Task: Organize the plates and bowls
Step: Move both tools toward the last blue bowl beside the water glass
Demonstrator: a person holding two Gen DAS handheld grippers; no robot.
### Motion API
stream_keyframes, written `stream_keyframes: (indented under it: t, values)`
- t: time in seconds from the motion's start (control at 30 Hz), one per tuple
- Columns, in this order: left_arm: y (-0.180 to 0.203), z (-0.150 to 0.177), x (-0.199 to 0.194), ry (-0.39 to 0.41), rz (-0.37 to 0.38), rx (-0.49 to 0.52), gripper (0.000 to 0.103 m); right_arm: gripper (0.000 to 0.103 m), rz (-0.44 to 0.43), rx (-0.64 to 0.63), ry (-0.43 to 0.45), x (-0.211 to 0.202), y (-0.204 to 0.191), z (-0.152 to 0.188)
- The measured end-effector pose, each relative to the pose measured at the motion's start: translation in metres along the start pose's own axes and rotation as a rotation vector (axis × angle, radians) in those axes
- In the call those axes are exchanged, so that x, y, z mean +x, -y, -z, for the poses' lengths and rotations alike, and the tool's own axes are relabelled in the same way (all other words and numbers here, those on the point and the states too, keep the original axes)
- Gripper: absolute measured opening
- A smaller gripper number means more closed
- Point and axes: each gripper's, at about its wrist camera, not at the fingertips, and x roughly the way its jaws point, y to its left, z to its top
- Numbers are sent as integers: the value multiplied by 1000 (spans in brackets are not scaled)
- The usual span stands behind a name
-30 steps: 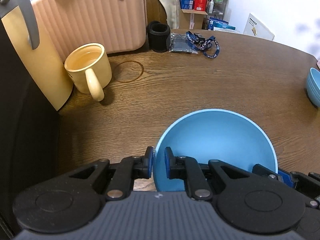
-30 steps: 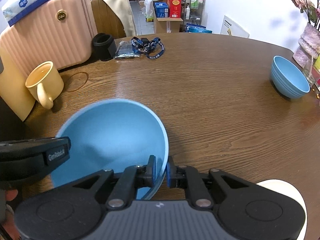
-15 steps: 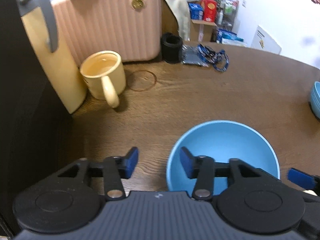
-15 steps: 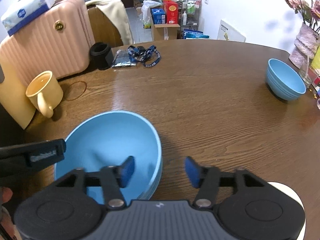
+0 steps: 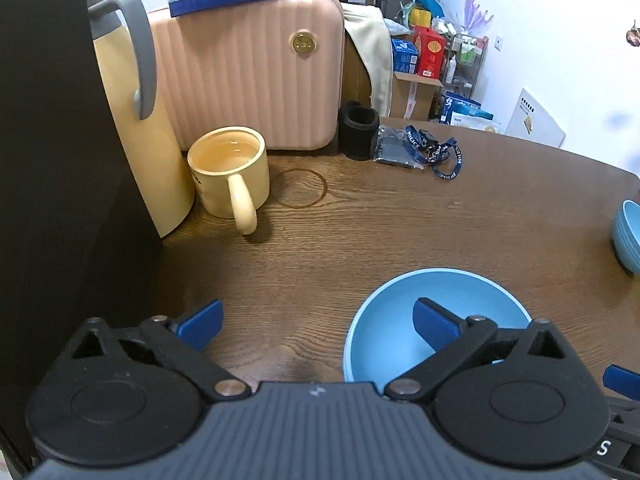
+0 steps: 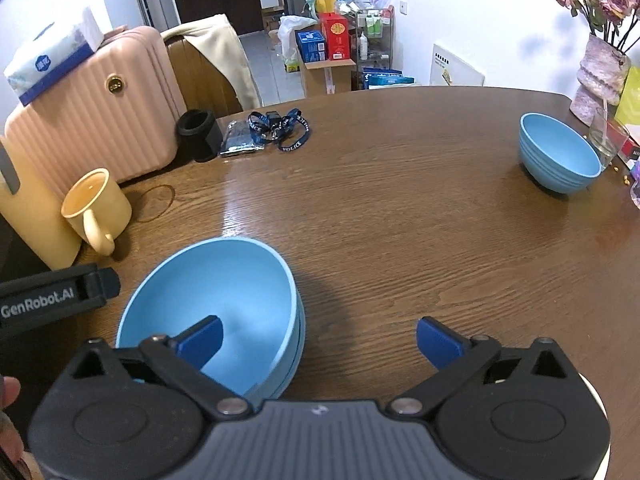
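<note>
Left gripper [image 5: 318, 322]: I see its fingers spread wide, holding nothing; the near blue bowl [image 5: 436, 320] sits on the worktop [image 5: 400, 232] under its right finger.
Right gripper [image 6: 318, 338]: also wide open and empty, left finger over that bowl's rim.
Near bowl: looks like nested bowls, judging by the doubled rim.
Far bowl [image 6: 558, 158]: ahead-right, well apart; my right gripper is nearer.
View difference: only the right wrist view shows it whole.

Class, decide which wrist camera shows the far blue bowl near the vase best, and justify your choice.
The right wrist view: the far blue bowl appears whole, rim and interior visible, standing on the table. The left wrist view catches only a sliver at its right edge.
</note>
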Motion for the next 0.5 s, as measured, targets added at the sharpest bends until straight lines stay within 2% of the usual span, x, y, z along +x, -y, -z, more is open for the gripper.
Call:
stream_keyframes:
  t: [0.5]
  values:
    - [18,12,-32,32,18,-18,103,103,-13,26,36,-31,28,6]
